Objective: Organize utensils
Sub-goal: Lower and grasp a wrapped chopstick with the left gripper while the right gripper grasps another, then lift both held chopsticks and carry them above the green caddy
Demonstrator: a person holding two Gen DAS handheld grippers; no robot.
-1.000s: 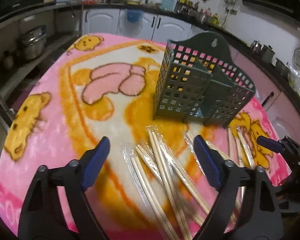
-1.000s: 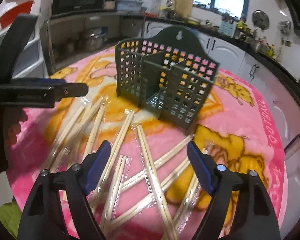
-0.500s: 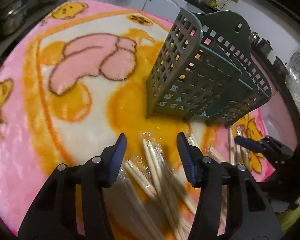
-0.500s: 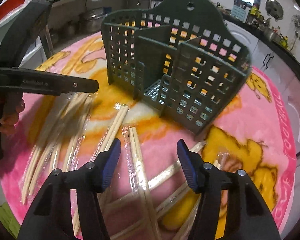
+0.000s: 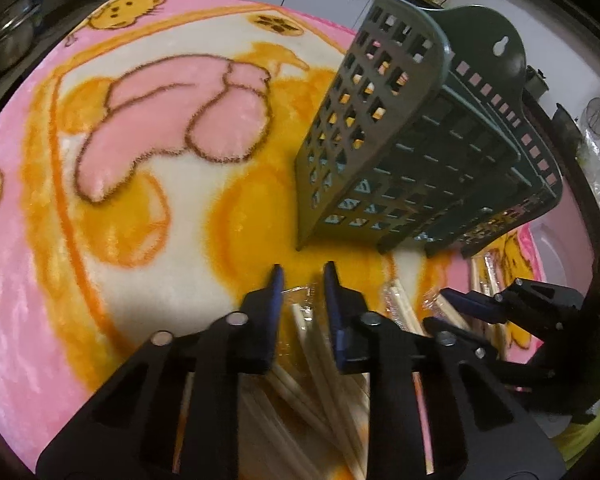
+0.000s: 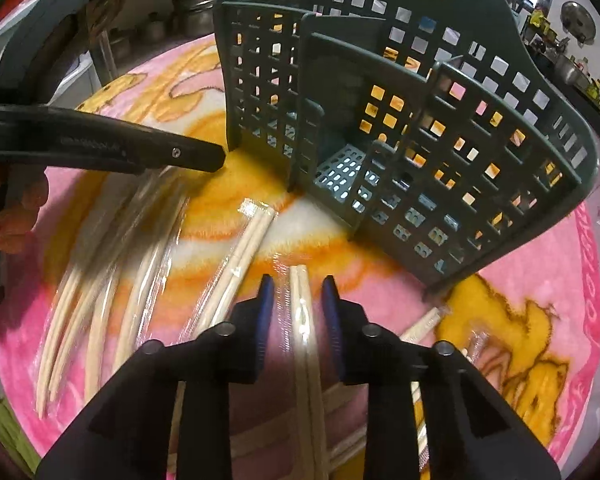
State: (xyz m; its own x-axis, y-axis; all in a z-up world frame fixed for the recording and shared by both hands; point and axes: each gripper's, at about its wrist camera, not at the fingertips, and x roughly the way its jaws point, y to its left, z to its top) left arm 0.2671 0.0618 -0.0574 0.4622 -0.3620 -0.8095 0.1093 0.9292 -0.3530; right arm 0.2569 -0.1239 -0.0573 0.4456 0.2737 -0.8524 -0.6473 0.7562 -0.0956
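Two grippers have just been closing, each around a wrapped chopstick pair: your left gripper [image 5: 300, 280] and right gripper [image 6: 296, 292] bracket theirs without visibly pinching. Squeeze fully, then lift toward the green holder [image 6: 400, 128] just beyond.

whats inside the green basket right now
The green basket shows only its perforated floor and dividers; no chopsticks inside. Compartments behind the front walls are partly hidden. Wrapped chopsticks lie on the blanket.

Fleecy, matt pink blanket [image 5: 148, 208]; beyond the fingers a dull green plastic lattice caddy [image 6: 440, 128]; between the blue rubbery pads [image 6: 265, 312], pale bare-wood chopsticks [image 6: 302, 320] in glossy, crinkled clear film.
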